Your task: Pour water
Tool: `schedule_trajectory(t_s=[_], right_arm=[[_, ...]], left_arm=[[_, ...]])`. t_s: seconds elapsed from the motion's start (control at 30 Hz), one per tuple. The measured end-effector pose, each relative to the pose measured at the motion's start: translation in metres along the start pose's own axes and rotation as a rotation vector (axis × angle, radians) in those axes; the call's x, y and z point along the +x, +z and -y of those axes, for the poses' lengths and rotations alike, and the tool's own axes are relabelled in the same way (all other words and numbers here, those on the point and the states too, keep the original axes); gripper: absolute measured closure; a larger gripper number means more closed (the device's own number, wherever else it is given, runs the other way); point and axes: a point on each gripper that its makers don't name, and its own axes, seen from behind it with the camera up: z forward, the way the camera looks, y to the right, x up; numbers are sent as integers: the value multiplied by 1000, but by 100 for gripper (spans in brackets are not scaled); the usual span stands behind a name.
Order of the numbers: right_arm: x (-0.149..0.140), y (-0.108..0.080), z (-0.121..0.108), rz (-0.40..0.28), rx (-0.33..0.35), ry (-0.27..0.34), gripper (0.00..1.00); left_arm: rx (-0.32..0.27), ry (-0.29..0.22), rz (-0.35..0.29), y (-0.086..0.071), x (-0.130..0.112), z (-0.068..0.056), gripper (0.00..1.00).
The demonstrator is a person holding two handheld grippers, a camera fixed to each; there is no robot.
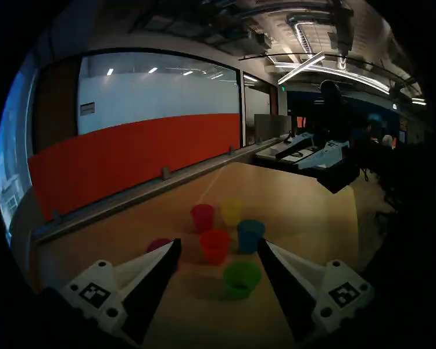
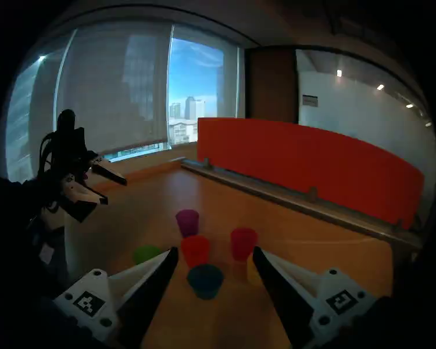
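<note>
**While both jaws gape, nothing is held**

Your left gripper (image 1: 218, 241) hangs above the table (image 1: 299, 215), jaws spread; ahead, between its fingers (image 1: 154, 273), stand the orange cup (image 1: 214, 245) and, nearer, the green cup (image 1: 241, 279). Your right gripper (image 2: 214, 250), equally wide and empty, frames that orange cup with the blue cup (image 2: 205, 280) nearest.
</note>
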Motion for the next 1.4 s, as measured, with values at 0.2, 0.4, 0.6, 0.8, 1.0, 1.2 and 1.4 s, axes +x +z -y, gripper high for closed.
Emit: schedule_trajectory(t_s=[0.2,0.4,0.6,0.8,1.0,1.2,1.4], right_arm=[[-19,7,1,37,8,-9,1],[-34,15,5,60,19,-23,1],[-39,20,3,66,15,-27,1],[-43,25,0,71,16,-19,1],[-47,30,-2,76,21,-8,1],[-49,35,-4,81,24,-1,1],[-50,41,-6,89,27,-1,1]], left_arm=[[-19,6,35,9,-19,-8,3],[-39,11,63,16,-36,-15,3],[-65,23,89,21,-51,-26,3],[-77,36,117,27,-67,-32,3],[-95,42,147,34,-84,-38,3],[-117,33,184,43,-101,-42,3],[-133,20,210,55,-114,-43,3]])
